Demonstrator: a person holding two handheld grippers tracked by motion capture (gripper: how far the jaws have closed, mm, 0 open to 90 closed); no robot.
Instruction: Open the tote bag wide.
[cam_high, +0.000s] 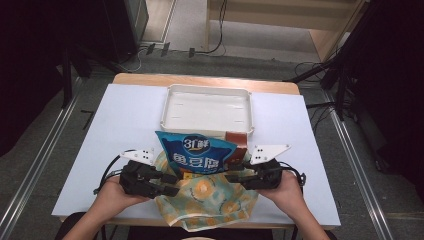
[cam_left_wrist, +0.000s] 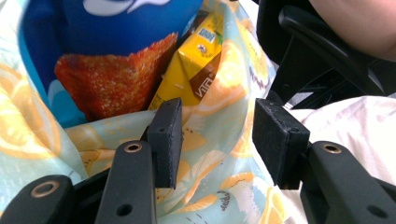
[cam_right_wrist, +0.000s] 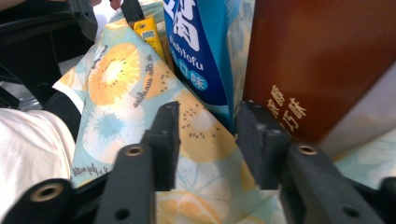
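Your hands sit at bottom centre of the high view, nearest the lens. Fruit-print cloth bag (cam_high: 210, 197) lies between them on the white table (cam_high: 125, 120), mouth toward the empty white tray (cam_high: 207, 107) at mid-frame. Blue fish-tofu snack pouch (cam_high: 197, 155) sticks out of the bag, brown carton (cam_high: 237, 142) at its right edge, yellow drink box (cam_left_wrist: 196, 70) tucked beside it. Left gripper (cam_high: 167, 184): jaws apart, cloth between the pads, no pinch. Right gripper (cam_high: 234, 177): likewise parted over bag fabric, holding nothing.
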